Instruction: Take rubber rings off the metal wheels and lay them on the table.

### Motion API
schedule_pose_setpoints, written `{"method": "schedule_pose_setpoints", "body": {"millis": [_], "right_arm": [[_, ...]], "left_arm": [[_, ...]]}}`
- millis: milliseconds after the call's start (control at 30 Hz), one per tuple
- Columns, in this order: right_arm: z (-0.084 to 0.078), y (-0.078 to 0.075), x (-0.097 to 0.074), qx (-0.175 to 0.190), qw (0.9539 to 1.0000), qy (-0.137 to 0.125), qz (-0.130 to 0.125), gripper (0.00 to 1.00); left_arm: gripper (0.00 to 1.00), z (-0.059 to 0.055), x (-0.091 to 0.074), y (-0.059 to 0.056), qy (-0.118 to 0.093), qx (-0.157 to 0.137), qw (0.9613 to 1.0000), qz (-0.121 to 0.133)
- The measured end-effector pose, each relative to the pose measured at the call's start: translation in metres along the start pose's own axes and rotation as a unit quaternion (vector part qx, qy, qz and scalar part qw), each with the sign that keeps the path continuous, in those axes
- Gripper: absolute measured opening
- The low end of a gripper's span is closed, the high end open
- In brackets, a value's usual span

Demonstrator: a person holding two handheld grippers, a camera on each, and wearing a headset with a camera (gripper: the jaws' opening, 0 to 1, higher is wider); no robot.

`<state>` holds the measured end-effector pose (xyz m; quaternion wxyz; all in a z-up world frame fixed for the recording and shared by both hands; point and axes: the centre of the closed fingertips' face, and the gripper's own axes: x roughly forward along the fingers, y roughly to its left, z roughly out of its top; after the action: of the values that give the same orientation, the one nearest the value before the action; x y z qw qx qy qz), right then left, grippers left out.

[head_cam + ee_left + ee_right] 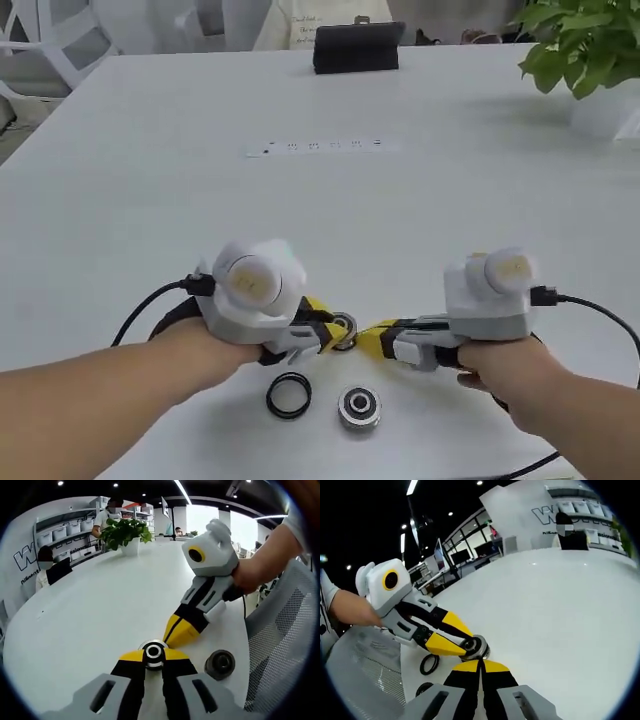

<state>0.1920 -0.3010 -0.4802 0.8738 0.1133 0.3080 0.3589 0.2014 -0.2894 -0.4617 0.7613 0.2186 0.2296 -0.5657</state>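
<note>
Left hand-held gripper is clamped on the metal wheel, low over the worktop. Right hand-held gripper has its jaws together, tips at the wheel's right edge, so the wheel lies directly left of it. Whether the tips pinch its rubber is unclear. A loose ring lies nearer.

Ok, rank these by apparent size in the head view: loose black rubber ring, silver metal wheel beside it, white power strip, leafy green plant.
1. Leafy green plant, cropped by the frame.
2. White power strip.
3. Black rubber ring and silver metal wheel: too alike to rank.
</note>
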Motion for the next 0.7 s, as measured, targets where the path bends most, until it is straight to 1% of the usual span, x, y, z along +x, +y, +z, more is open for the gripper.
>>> {"method": "schedule_pose_setpoints", "body": {"millis": [167, 367, 433, 467, 567, 700], "right_arm": [[0.000, 0.000, -0.001, 0.025, 0.9996, -0.008, 0.000, 0.00], [0.002, -0.001, -0.003, 0.039, 0.9991, -0.016, 0.002, 0.00], [0.009, -0.004, -0.004, 0.052, 0.9981, -0.034, 0.000, 0.00], [0.012, -0.003, -0.004, 0.062, 0.9972, -0.040, 0.005, 0.00], [0.012, 0.000, -0.004, 0.048, 0.9982, -0.034, 0.003, 0.00], [0.012, -0.001, -0.005, 0.058, 0.9976, -0.038, 0.004, 0.00]], "left_arm": [[0.07, 0.000, 0.000, 0.000, 0.000, -0.002, 1.0000, 0.000], [0.07, 0.000, 0.000, 0.000, 0.000, -0.001, 1.0000, -0.001], [0.07, 0.000, 0.000, 0.000, -0.001, -0.001, 1.0000, -0.002], [0.07, 0.000, 0.000, 0.000, -0.001, -0.001, 1.0000, -0.002], [0.07, 0.000, 0.000, 0.000, -0.001, -0.001, 1.0000, -0.001], [0.07, 0.000, 0.001, 0.000, -0.001, -0.001, 1.0000, 0.000]]}}
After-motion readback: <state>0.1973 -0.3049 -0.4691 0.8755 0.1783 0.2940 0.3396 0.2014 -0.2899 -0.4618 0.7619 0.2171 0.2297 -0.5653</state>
